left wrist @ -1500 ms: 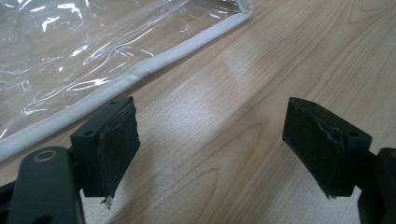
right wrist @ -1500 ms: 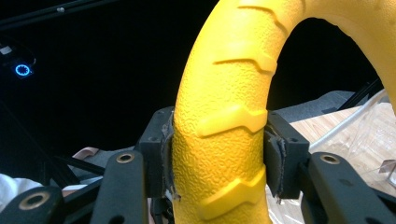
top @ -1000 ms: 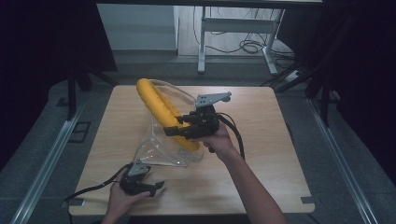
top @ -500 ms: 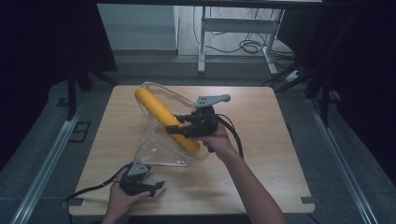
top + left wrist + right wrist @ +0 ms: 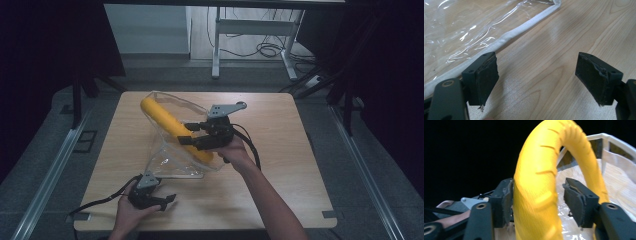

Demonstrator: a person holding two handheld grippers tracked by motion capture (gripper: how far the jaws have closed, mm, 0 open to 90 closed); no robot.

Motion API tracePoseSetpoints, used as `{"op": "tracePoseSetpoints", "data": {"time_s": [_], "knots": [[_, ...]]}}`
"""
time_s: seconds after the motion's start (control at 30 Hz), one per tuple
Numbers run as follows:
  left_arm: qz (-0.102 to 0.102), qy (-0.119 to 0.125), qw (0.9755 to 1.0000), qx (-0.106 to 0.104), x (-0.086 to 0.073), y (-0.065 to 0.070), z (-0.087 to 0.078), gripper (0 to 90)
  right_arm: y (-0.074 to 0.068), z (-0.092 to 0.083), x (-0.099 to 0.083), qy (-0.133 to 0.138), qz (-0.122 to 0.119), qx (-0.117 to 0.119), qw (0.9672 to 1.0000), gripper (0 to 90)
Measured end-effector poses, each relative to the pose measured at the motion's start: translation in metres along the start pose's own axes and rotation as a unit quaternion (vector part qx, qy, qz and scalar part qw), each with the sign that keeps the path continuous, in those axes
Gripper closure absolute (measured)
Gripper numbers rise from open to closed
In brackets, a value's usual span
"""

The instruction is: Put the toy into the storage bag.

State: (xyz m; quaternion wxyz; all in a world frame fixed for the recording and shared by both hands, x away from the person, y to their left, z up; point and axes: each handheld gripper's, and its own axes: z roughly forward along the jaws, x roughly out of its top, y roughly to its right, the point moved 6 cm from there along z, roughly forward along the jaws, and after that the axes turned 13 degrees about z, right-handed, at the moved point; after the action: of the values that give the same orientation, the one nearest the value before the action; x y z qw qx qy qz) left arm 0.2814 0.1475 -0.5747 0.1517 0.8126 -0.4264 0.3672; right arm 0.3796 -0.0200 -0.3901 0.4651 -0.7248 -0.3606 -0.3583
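A long yellow padded tube (image 5: 165, 122) leans slantwise inside a clear plastic bag (image 5: 175, 162) with a white fabric rim (image 5: 506, 37), on the wooden table (image 5: 285, 165). My right gripper (image 5: 189, 135) reaches into the bag's mouth from the right. Its jaws have just been opening, and in the right gripper view the curved tube (image 5: 541, 170) stands between them, with a gap at the right pad (image 5: 574, 200). My left gripper (image 5: 167, 201) rests open on the table at the front, just beside the bag's near corner. Nothing lies between its pads (image 5: 486, 77).
Bare wood spreads to the right of the bag and along the front edge. A cable (image 5: 100, 202) trails left from my left gripper. Beyond the table's far edge stand metal desk legs (image 5: 216, 45) and floor cables (image 5: 265, 50).
The right gripper's jaws have spread apart off the yellow tube. The tube's upper end has sunk a little toward the table. The left gripper has stayed put.
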Motion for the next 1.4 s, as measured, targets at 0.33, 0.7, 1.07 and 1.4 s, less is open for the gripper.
{"op": "tracePoseSetpoints", "data": {"time_s": [0.33,0.7,1.07,1.4], "knots": [[-0.001,0.0,1.0,-0.001,0.0,0.0,0.0,18.2,-0.002,-0.023,-0.003,0.031,-0.023,-0.018,0.9991,38.7],[0.0,-0.002,1.0,0.0,0.0,0.0,0.001,18.2,0.016,-0.053,-0.022,0.028,-0.021,-0.054,0.9979,39.6],[0.001,-0.005,1.0,-0.001,-0.001,0.0,0.001,18.2,0.036,-0.071,-0.041,0.021,-0.009,-0.091,0.9956,39.6],[0.001,-0.007,1.0,-0.001,-0.001,0.001,0.003,18.2,0.05,-0.084,-0.058,0.026,-0.001,-0.113,0.9933,39.6]]}}
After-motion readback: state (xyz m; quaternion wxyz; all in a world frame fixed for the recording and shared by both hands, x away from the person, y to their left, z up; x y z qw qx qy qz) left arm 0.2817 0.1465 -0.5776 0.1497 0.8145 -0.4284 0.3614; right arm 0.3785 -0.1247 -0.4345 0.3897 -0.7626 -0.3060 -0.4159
